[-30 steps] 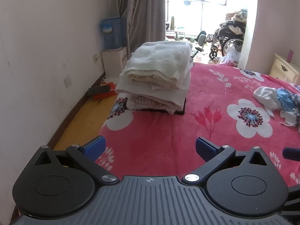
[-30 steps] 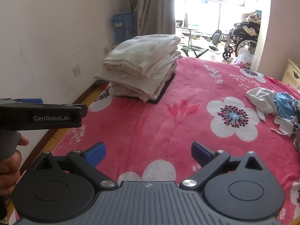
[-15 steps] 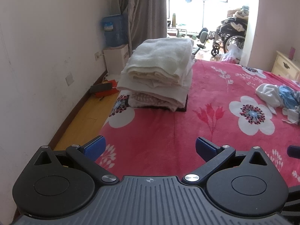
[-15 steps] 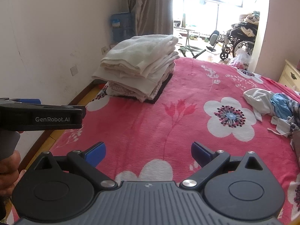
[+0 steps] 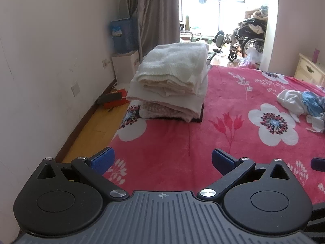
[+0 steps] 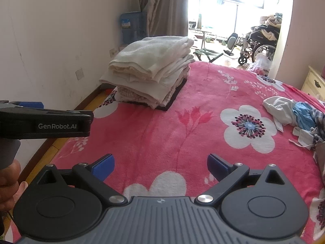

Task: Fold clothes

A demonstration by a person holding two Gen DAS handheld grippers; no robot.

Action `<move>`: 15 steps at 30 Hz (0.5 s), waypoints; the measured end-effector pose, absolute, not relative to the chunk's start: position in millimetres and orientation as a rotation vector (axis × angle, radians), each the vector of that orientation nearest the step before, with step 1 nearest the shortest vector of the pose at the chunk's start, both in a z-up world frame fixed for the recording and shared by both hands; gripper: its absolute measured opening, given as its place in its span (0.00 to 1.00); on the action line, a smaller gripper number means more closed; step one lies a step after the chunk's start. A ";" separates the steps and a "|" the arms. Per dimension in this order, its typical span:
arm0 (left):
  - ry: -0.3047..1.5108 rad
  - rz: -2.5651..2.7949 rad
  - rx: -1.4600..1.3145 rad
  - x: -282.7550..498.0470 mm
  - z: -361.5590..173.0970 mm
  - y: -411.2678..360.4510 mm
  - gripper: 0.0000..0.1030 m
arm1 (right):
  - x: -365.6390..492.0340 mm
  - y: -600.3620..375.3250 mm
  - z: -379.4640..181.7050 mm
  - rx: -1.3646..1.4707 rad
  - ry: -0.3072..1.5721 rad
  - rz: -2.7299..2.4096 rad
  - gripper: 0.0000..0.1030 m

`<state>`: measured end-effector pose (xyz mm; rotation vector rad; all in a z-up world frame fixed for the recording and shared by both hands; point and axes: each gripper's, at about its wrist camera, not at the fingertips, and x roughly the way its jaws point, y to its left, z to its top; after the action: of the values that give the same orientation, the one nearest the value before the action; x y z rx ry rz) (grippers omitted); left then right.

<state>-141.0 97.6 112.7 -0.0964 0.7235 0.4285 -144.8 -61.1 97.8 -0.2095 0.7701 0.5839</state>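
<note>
We hold both grippers over the pink floral blanket (image 5: 182, 138) with nothing in them: left gripper (image 5: 161, 159) has its jaws spread wide and empty, right gripper (image 6: 160, 165) the same, blue pads well apart

Folded stack of clothes (image 5: 172, 81) sits at 12 o'clock in the left view, at 11 in the right view, near the bed's wall-side edge, cream knit on top, a dark garment at the bottom. Unfolded pile (image 6: 294, 118) lies at 2 to 3 o'clock, white and blue pieces crumpled together, well apart from both grippers

Step, as we judge it: between garments, one stack done, next piece not yet picked. Next move likely calls for swinging right toward the loose pile, pinching one garment at an edge and dragging it onto the bare blanket in front of us to spread it. Pieces look tangled, so we may lift more than one

View differences: the right wrist view shows the left gripper's body from the side at 9 o'clock, with a hand (image 6: 9, 185) on its handle; the left view shows only a blue tip of the other gripper at 3 o'clock. The left view also shows a red and black thing on the floor (image 5: 113, 99) by the wall, mostly hidden in the right view
</note>
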 end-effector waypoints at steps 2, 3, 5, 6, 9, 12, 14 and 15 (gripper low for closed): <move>0.723 0.427 -0.096 -140.8 112.8 97.7 1.00 | -145.5 -61.0 98.1 -0.212 0.768 0.584 0.97; 0.723 0.427 -0.097 -140.8 112.8 97.9 1.00 | -145.8 -61.0 98.3 -0.212 0.767 0.584 0.97; 0.724 0.426 -0.100 -141.1 112.7 98.4 1.00 | -145.9 -61.2 98.4 -0.212 0.767 0.583 0.97; 0.724 0.426 -0.102 -141.1 112.6 98.7 1.00 | -145.8 -61.3 98.5 -0.212 0.767 0.582 0.97; 0.726 0.426 -0.103 -140.4 112.5 99.9 1.00 | -145.6 -61.1 98.8 -0.214 0.766 0.582 0.97; 0.728 0.426 -0.104 -141.1 112.6 99.2 1.00 | -145.7 -60.6 98.7 -0.217 0.765 0.583 0.97; 0.729 0.425 -0.106 -141.5 112.5 98.9 1.00 | -145.9 -60.3 99.0 -0.218 0.765 0.584 0.97; 0.729 0.425 -0.106 -141.7 112.4 98.9 1.00 | -146.0 -60.2 99.1 -0.218 0.765 0.585 0.97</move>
<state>-141.7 98.9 112.4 -0.1061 0.7288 0.4247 -146.0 -60.2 99.1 -0.2182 0.7654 0.5849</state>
